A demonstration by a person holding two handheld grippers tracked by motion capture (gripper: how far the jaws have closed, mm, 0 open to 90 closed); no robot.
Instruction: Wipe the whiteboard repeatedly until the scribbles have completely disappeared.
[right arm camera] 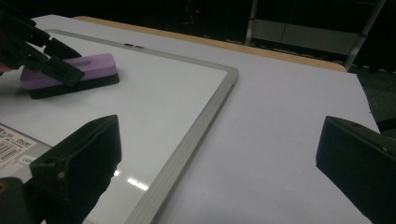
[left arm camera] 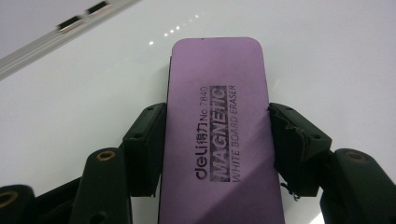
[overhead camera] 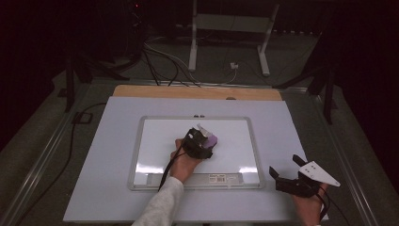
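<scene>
A purple whiteboard eraser (left arm camera: 219, 135) with black print lies flat on the whiteboard (overhead camera: 235, 141), and my left gripper (left arm camera: 217, 135) is shut on its two long sides. From above, the left gripper (overhead camera: 204, 139) sits over the board's middle with the eraser (overhead camera: 211, 140) poking out beyond it. In the right gripper view the same eraser (right arm camera: 70, 72) rests on the board at upper left, its dark felt side down. My right gripper (overhead camera: 288, 165) hovers off the board's lower right corner, over the table sheet, jaws wide open and holding nothing (right arm camera: 219, 158).
The whiteboard has a grey frame (right arm camera: 205, 116) and a tray with a barcode label (overhead camera: 221, 178) along its near edge. It lies on a pale sheet (overhead camera: 291, 122) over a wooden tabletop (overhead camera: 197, 92). Cables and a white stand (overhead camera: 230, 28) lie on the floor beyond.
</scene>
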